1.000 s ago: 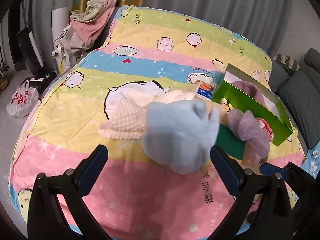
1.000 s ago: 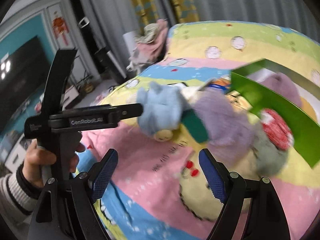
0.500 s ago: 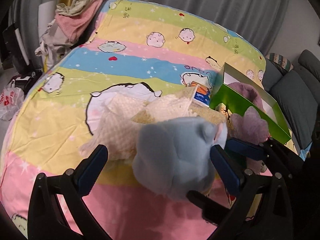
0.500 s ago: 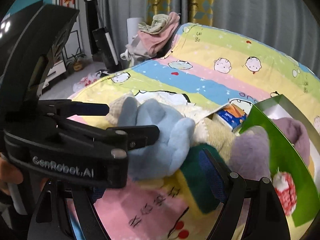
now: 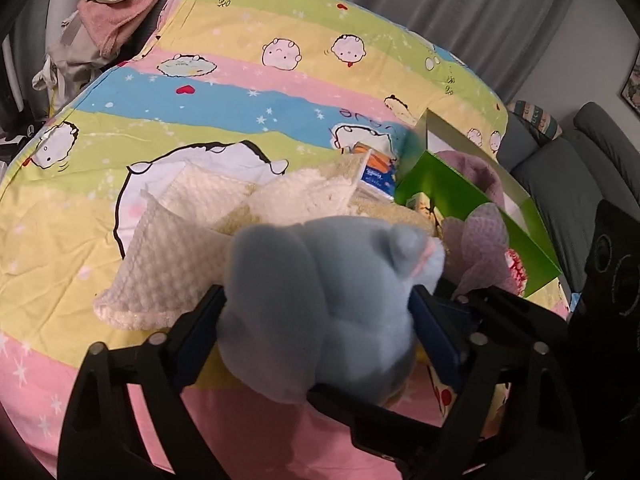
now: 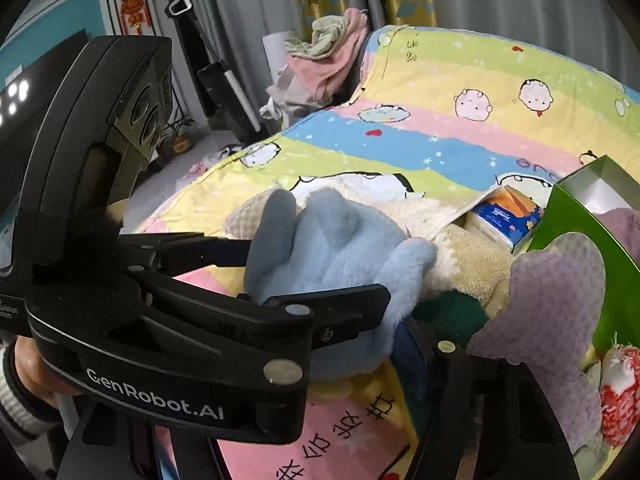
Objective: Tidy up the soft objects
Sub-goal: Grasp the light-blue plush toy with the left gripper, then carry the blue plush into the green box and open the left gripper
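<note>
The blue plush (image 5: pixel 320 312) lies on the striped quilt (image 5: pixel 200 100), at the near end of a heap of soft things, and both tools are at it. In the left wrist view, the left gripper (image 5: pixel 316 320) has its jaws on either flank of the plush and is closing; the blue pads touch the fur on both sides and the body bulges forward between them. That view also shows the cream blanket (image 5: pixel 172 256) spread behind the plush, the tissue pack (image 5: pixel 376 168) past it, and the green box (image 5: pixel 472 208) at the right with a mauve item inside. The right gripper's (image 5: pixel 448 336) finger shows there only as black bars crossing under and beside the plush. The right wrist view gives what the left cannot: the left tool from the side, held by a hand (image 6: pixel 28 368) in a striped sleeve, its upper finger (image 6: pixel 332 316) laid across the plush. The right gripper's own jaws are closing too, but its left finger is hidden behind the left tool, so whether they press on anything cannot be told; its right pad sits just beside the plush's edge. Only here does the purple plush (image 6: pixel 556 304) show fully, leaning against the box wall, with a red-and-white toy (image 6: pixel 620 396) below it.
</note>
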{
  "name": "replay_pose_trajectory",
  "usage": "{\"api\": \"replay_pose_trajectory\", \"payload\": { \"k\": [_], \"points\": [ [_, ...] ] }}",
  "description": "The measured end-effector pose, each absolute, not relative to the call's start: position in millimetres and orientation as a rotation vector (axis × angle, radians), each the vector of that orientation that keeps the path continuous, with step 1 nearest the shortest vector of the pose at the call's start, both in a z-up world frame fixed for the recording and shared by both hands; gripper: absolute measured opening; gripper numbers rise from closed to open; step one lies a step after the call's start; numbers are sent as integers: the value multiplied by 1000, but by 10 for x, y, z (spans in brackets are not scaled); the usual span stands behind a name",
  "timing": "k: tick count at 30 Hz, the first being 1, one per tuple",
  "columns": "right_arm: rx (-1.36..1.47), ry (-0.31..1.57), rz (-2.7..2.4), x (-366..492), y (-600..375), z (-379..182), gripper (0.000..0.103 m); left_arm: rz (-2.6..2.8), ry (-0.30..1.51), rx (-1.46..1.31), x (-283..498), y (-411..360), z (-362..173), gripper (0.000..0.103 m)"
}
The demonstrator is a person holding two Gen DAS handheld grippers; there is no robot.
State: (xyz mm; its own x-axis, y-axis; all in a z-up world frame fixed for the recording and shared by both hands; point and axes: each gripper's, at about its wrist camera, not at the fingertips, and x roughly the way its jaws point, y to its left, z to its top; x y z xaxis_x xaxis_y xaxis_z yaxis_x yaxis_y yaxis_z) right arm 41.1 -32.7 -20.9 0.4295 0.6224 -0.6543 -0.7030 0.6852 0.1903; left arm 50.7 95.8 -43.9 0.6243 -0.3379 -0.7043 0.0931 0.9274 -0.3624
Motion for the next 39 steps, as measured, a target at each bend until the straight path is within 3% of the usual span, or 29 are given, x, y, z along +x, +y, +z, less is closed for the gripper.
{"api": "replay_pose_trajectory", "payload": {
  "k": [9, 21, 30, 39],
  "points": [
    [-69, 727, 828, 284, -403, -104, 64, -275, 825, -272, 338, 886, -258, 74],
    [3, 536, 811, -39, -761, 567, 64, -295, 661, -153, 25, 564, 537, 74],
    [48, 445, 697, 184, -1299, 960, 64, -384, 611, -53, 378, -32, 993, 74],
    [125, 490, 505, 699, -2056, 1017, 64, -563, 702, -79, 1100, -801, 1015, 74]
  ]
}}
